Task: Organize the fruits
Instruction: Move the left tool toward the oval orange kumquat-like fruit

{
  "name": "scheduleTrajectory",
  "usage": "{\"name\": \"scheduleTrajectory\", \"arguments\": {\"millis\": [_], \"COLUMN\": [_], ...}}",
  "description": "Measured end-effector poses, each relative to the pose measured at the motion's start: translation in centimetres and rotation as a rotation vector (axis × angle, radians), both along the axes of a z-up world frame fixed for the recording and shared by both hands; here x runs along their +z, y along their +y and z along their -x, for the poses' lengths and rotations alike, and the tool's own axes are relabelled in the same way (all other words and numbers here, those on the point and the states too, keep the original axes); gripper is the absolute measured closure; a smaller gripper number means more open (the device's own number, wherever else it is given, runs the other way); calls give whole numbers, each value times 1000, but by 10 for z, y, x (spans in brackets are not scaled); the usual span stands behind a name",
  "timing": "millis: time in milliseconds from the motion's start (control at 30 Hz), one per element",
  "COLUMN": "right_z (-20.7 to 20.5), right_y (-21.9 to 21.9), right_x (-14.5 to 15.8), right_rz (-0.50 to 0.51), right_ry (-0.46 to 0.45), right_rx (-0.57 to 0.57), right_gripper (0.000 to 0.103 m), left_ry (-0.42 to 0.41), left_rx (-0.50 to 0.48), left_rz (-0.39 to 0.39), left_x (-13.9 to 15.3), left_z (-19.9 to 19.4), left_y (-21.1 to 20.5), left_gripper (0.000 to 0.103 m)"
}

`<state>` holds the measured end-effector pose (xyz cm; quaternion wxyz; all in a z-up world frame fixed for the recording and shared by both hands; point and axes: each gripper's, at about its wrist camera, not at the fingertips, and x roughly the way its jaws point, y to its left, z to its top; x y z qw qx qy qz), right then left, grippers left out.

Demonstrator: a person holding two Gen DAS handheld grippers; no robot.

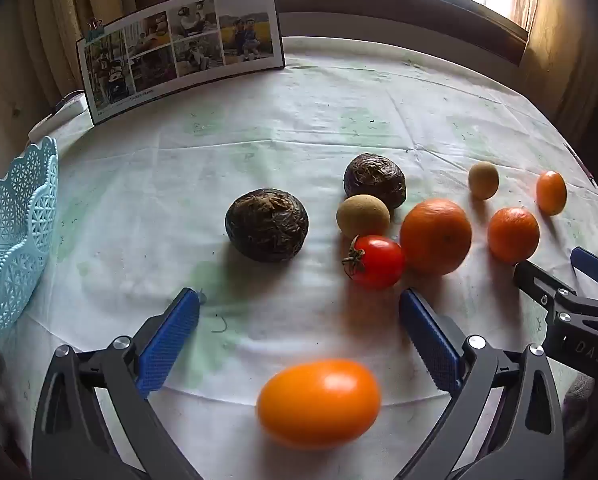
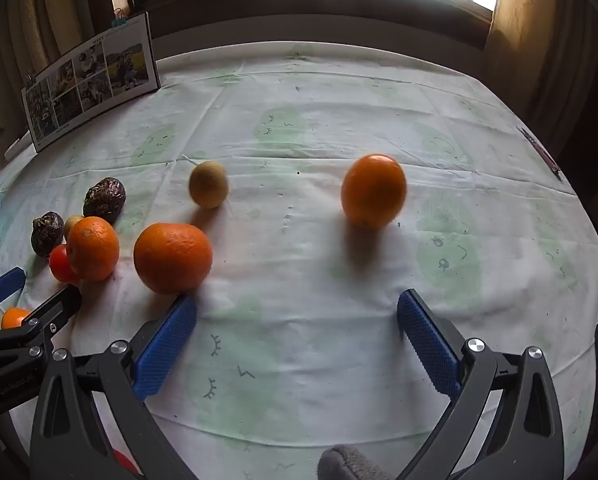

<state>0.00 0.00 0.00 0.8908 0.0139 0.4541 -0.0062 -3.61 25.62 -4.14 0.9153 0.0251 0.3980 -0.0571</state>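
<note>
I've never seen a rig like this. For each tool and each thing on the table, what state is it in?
Left gripper: open, holding nothing.
Right gripper: open, holding nothing.
Orange oval fruit: loose on the cloth between the left fingers.
Red tomato: whole, stem on.
Blue basket: at the table edge; contents unseen.

Pale tablecloth (image 1: 299, 128) showing faded green cartoon prints. Lattice-pattern plastic basket (image 1: 15, 232) showing light blue. Round tomato (image 1: 375, 262) showing glossy red; oval fruit (image 1: 319, 402) glowing orange. Ribbed gripper pads (image 2: 165, 346) showing blue.
</note>
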Motion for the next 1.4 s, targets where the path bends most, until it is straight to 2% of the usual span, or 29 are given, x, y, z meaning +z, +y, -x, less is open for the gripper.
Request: {"name": "scheduleTrajectory", "arguments": {"millis": [300,833,1100,1400], "right_z": [1,0,0,-1], "right_y": [-1,0,0,0], "right_x": [0,0,0,0], "right_rz": [1,0,1,0], "right_ry": [-2,0,0,0], "right_rx": [-1,0,0,1], "right_gripper": [5,5,5,5], "left_ry": [1,10,39,24], "left_rx": [0,6,-36,-33], "left_rz": [1,6,6,51], "left_x": [9,8,11,15], "left_z": [-1,-1,-1,2], "left_y": [-1,0,2,8], "left_gripper": [2,2,2,2]}}
